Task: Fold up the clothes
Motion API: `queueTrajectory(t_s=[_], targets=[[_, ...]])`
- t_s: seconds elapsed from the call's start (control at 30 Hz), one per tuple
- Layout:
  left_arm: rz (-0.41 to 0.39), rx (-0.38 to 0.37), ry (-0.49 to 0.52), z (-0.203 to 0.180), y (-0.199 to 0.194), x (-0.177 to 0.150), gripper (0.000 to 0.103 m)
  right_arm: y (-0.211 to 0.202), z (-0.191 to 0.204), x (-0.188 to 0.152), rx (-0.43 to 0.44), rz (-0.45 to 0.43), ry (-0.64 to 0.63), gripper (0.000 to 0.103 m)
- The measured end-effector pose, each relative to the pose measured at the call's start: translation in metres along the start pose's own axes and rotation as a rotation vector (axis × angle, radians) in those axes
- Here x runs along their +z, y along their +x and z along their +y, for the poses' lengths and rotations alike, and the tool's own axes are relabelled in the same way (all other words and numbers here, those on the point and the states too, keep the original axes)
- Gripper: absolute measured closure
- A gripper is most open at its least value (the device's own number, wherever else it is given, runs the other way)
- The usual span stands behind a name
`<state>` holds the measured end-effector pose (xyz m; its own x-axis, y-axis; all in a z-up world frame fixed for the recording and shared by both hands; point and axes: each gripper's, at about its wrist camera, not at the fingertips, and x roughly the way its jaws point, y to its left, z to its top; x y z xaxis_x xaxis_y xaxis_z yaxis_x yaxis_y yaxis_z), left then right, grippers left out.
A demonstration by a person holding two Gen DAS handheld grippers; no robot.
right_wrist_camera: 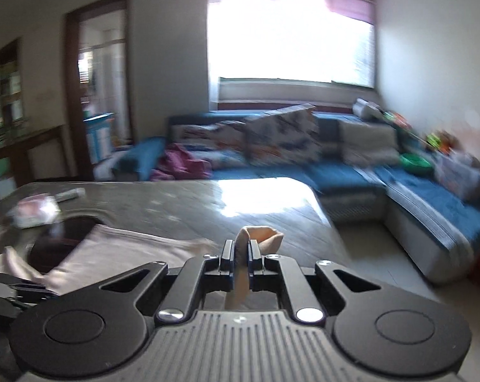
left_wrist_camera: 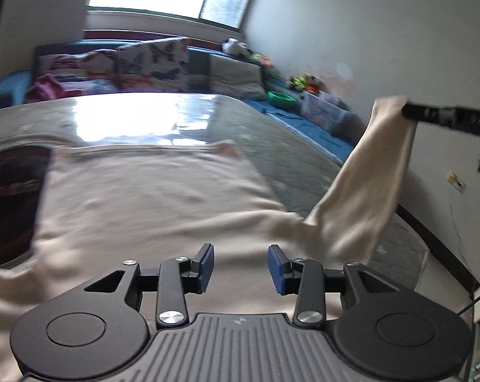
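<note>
A cream long-sleeved garment (left_wrist_camera: 150,197) lies spread on the glossy grey table (left_wrist_camera: 265,137). My left gripper (left_wrist_camera: 240,265) hovers just above its near part, jaws open, blue pads (left_wrist_camera: 277,269) apart with only cloth beneath them. The garment's right sleeve (left_wrist_camera: 370,172) is lifted off the table into the air, its end pinched by my right gripper (left_wrist_camera: 408,113) at the upper right. In the right wrist view my right gripper (right_wrist_camera: 240,250) is shut on the sleeve's cuff (right_wrist_camera: 260,235), which bunches up past the fingertips. The garment's body (right_wrist_camera: 118,251) lies lower left there.
A dark round inset (left_wrist_camera: 10,197) in the table sits left of the garment. A blue sofa (right_wrist_camera: 351,175) with patterned cushions (left_wrist_camera: 150,63) runs behind the table under a bright window. Small items (right_wrist_camera: 36,210) lie on the table's far left. A white wall (left_wrist_camera: 367,31) stands right.
</note>
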<state>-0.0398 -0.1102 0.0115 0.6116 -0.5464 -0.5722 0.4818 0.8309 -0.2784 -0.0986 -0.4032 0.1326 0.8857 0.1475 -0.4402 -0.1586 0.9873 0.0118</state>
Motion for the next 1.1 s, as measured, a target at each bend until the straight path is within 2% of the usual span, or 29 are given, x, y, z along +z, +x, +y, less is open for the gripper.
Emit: queueTrajectory(t_s=[0.13,0.27,0.5,0.67,0.87,0.97,1.1], targets=[[-0.022,0.044,-0.040,0.023,-0.022,-0.011,0.061,0.016,0.054,0.020,0.126,-0.001,-0.102,0.096],[-0.029,0.076,-0.082,0.040,-0.039,-0.024,0.059,0.035,0.102,0.026,0.240,0.031,-0.177,0.096],[-0.037,0.115,-0.152,0.060,-0.056,-0.042,0.059,0.074,0.182,0.009,0.411,0.150,-0.291,0.096],[-0.039,0.122,-0.173,0.064,-0.059,-0.047,0.058,0.084,0.207,-0.014,0.483,0.222,-0.318,0.093],[-0.035,0.130,-0.172,0.064,-0.062,-0.047,0.058,0.077,0.200,-0.025,0.489,0.243,-0.336,0.089],[-0.034,0.135,-0.169,0.065,-0.066,-0.048,0.058,0.073,0.181,-0.031,0.445,0.268,-0.331,0.086],[-0.052,0.146,-0.165,0.065,-0.077,-0.048,0.058,0.072,0.143,-0.052,0.354,0.350,-0.298,0.086]])
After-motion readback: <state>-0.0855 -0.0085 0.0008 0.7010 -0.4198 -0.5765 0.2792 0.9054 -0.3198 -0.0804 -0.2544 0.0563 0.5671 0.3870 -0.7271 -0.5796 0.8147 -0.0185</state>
